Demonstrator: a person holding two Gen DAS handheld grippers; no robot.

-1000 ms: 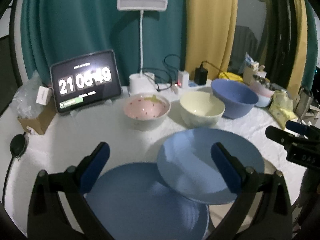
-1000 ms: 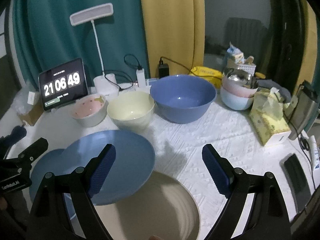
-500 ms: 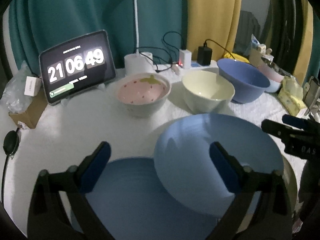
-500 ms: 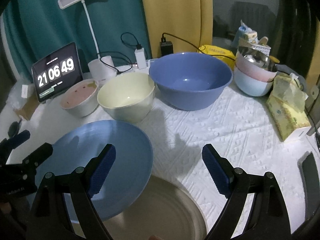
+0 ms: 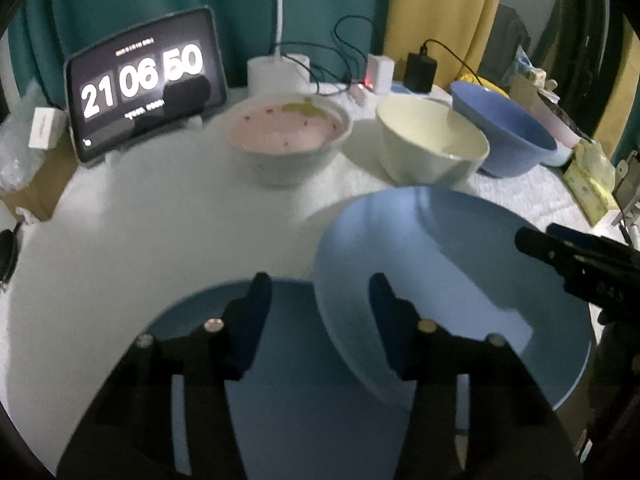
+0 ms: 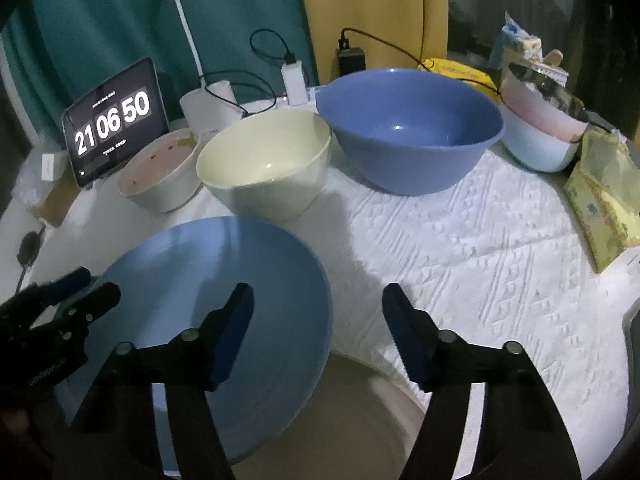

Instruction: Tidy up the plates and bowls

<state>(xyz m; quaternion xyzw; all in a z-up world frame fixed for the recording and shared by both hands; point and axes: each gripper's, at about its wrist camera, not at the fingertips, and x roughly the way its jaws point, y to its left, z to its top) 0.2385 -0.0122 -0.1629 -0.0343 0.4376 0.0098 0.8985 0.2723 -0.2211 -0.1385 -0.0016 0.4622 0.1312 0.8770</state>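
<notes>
Two overlapping plates: light blue plate [image 5: 460, 280] rim between closing left gripper [image 5: 320, 300] jaws.

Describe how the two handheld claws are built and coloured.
Both look alike. The left claw has matte black angular arms with round silver bolt heads, ending in flat dark blue ribbed pads. The right claw matches, with brighter blue pads. Seen from the other camera, each black body carries small pale lettering, too blurred to read.

Dim room, soft blur, fisheye-warped dark edges
</notes>
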